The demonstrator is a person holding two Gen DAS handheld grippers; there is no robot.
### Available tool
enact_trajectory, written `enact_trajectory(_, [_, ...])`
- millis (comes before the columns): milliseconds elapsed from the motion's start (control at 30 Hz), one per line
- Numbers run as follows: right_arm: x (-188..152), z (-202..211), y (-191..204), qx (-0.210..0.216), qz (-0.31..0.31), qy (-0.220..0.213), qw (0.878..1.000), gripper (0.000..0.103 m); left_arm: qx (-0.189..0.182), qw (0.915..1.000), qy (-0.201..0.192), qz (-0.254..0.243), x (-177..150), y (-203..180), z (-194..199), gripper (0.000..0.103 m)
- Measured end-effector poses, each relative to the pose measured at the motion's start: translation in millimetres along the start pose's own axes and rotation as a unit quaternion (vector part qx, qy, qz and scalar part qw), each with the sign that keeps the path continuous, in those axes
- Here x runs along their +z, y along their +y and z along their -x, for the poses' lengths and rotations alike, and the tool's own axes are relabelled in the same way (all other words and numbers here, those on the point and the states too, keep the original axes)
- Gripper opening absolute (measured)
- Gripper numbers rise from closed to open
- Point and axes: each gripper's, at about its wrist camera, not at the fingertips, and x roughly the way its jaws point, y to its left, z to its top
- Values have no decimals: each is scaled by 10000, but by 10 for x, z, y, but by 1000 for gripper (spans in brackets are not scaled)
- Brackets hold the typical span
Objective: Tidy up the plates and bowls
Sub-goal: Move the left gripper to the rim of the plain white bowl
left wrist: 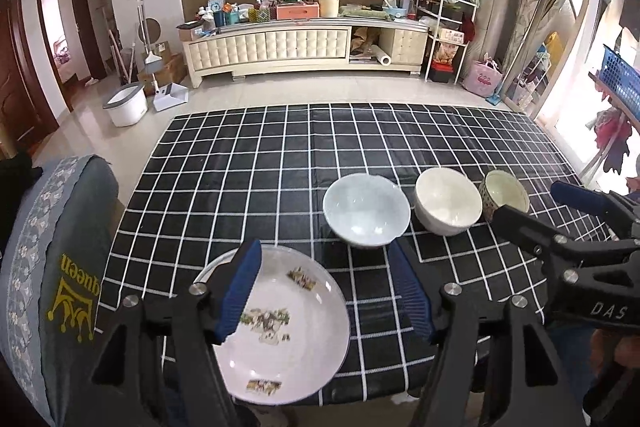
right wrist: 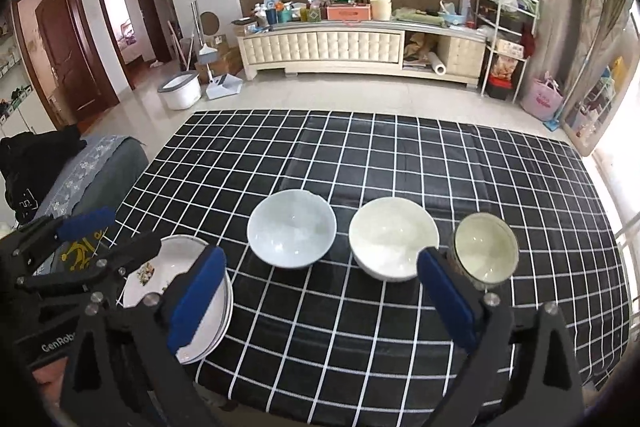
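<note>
A stack of white plates (left wrist: 288, 327) with printed pictures lies at the near left of the table (left wrist: 248, 179). To its right stand three bowls in a row: a pale blue bowl (left wrist: 366, 209), a cream bowl (left wrist: 448, 201) and a small patterned bowl (left wrist: 505, 193). My left gripper (left wrist: 324, 291) hangs open just above the plates' right half, nothing between its pads. My right gripper (right wrist: 322, 301) stands wide open over the cloth, nearer than the pale bowl (right wrist: 291, 233) and cream bowl (right wrist: 394, 237). Its right finger (right wrist: 448, 299) is beside the patterned bowl (right wrist: 486, 253). The plates (right wrist: 176, 291) lie behind its left finger.
A black cloth with a white grid covers the table (right wrist: 320, 155). A chair with a grey cover (left wrist: 52, 267) stands against the table's left side. The other gripper shows at each view's edge: the right gripper (left wrist: 548, 211) and the left gripper (right wrist: 112, 237). A cluttered cabinet stands far behind.
</note>
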Motion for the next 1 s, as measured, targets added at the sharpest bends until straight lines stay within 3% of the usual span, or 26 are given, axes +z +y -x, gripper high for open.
enact_trajectory(433, [330,-440,-151,81,85,254,9996,98,-139,9997,82,-175,455,-24,-484,64])
enact_trajectory(1000, [467,-1262,-112,374,493,830,9946,98,-424,9972,600,130,644,306,-1291,64])
